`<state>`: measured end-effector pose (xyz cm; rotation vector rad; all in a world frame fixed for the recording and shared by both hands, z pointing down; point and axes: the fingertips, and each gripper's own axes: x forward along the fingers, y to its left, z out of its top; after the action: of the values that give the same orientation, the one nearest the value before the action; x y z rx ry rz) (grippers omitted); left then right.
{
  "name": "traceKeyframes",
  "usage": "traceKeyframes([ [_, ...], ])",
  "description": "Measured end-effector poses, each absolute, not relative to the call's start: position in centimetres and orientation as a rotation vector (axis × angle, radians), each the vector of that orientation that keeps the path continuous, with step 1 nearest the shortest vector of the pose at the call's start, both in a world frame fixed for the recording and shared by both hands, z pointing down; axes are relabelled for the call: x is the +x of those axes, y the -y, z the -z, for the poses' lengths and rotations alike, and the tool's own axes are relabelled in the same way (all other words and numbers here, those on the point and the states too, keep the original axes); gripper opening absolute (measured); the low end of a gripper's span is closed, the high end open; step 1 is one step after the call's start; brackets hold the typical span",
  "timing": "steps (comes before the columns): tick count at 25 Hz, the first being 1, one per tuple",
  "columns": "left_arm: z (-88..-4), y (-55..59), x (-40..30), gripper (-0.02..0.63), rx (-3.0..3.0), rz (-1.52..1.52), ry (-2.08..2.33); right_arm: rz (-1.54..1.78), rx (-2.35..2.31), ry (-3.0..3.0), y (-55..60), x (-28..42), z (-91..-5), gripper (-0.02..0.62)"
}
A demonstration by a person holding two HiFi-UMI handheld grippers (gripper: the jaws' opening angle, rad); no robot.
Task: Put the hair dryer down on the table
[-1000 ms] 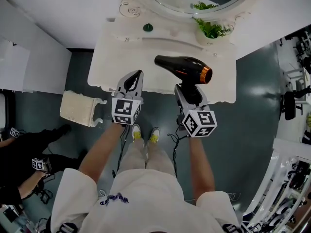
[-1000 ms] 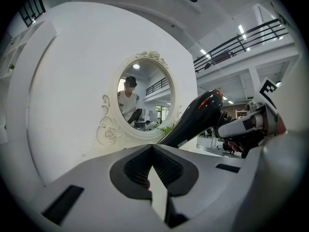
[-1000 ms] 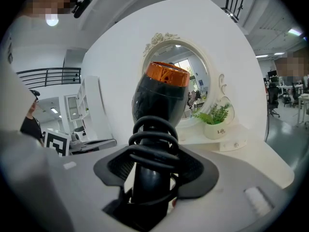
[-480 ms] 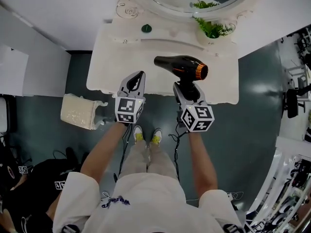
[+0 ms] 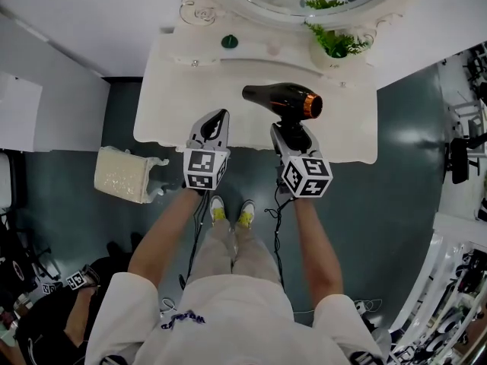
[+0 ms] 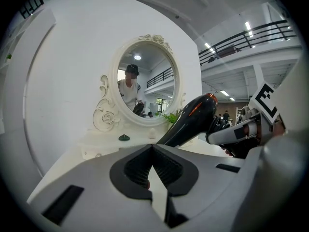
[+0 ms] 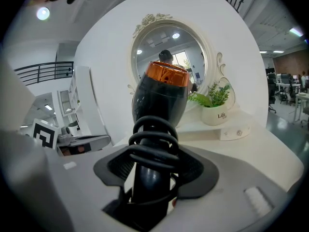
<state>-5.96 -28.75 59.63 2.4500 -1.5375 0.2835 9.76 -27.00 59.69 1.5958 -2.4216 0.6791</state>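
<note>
Hair dryer (image 5: 281,100), upper centre of the head view, looks smaller than a second ago: you have lowered it toward the table (image 5: 171,105), its handle clamped in your right gripper (image 5: 294,131). Whether it touches the top yet cannot be told, so releasing now seems premature. Left gripper (image 5: 216,119), just left of it, is closed and empty. Pot (image 7: 221,115), right of the right gripper view, reads "Life".

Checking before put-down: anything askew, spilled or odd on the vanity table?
Nothing spilled or damaged. The potted plant stands upright on the table. Only oddity: the hair dryer has its cord coiled round its handle, right at the right tool, so the grip may be partly on cord.
</note>
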Motion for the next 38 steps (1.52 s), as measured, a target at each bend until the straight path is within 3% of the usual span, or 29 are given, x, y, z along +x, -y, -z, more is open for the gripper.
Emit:
traceKeyframes([
  [38,-64.7,30.4,-4.6,0.008,2.479,-0.404,1.463,-0.756,1.543,2.284,31.4,8.7,-69.2,0.268],
])
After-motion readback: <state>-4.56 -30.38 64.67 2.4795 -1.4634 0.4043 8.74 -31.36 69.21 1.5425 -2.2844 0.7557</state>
